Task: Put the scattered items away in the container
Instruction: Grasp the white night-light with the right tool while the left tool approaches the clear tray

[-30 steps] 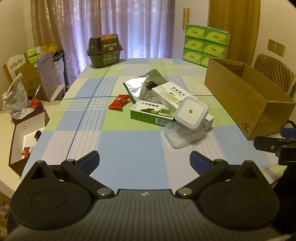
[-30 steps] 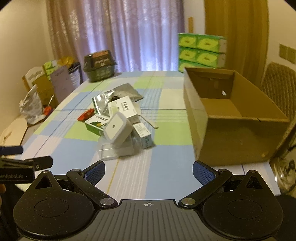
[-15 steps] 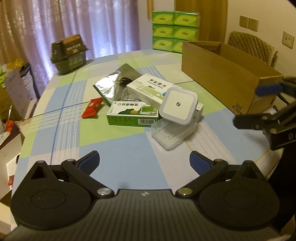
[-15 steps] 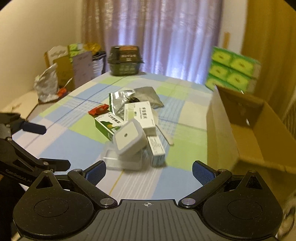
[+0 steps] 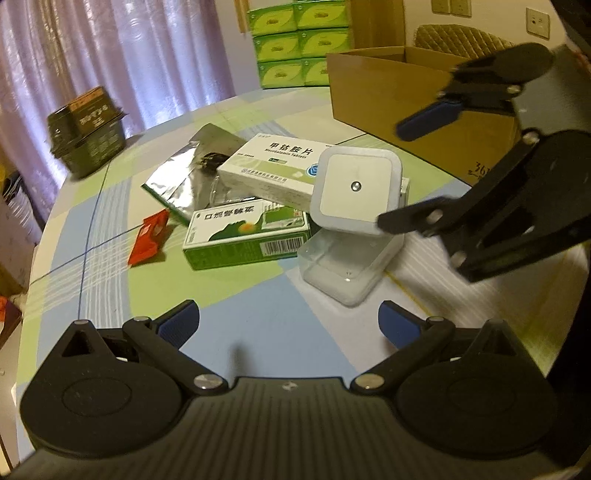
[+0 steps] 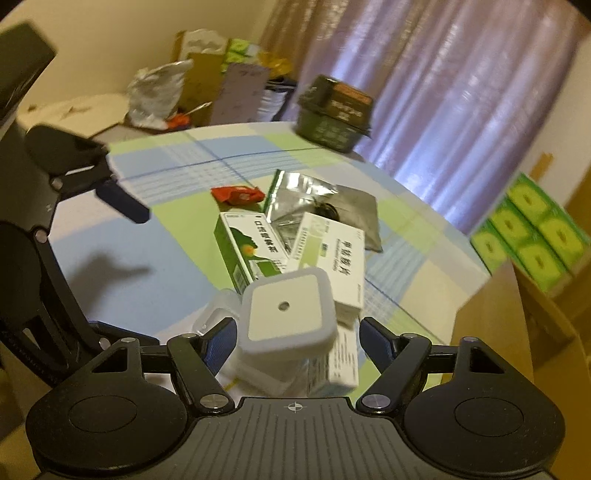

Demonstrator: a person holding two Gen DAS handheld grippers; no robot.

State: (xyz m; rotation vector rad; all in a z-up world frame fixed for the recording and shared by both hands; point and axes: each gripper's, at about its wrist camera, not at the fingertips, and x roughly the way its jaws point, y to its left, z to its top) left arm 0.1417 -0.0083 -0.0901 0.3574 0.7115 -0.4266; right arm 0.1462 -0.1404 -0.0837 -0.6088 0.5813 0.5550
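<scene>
A white square night-light (image 5: 356, 190) rests tilted on a clear plastic case (image 5: 343, 273) at the near edge of a pile. The pile holds a white medicine box (image 5: 273, 168), a green box (image 5: 247, 236), a silver foil bag (image 5: 184, 173) and a red sachet (image 5: 149, 236). My right gripper (image 6: 297, 339) is open, its blue pads on either side of the night-light (image 6: 288, 314), apart from it. My left gripper (image 5: 288, 325) is open and empty, short of the clear case. The open cardboard box (image 5: 388, 92) stands behind to the right.
The checked tablecloth (image 5: 110, 206) covers the table. A dark green crate (image 5: 86, 129) sits at the far left end and green tissue packs (image 5: 303, 40) are stacked behind the box. A padded chair (image 5: 461, 35) stands past it. Bags and cartons (image 6: 192, 85) crowd the floor beside the table.
Both grippers have closed in on the pile. The right one swung left and dropped low until the night-light sits between its fingers. The left one turned right and moved nearer.
</scene>
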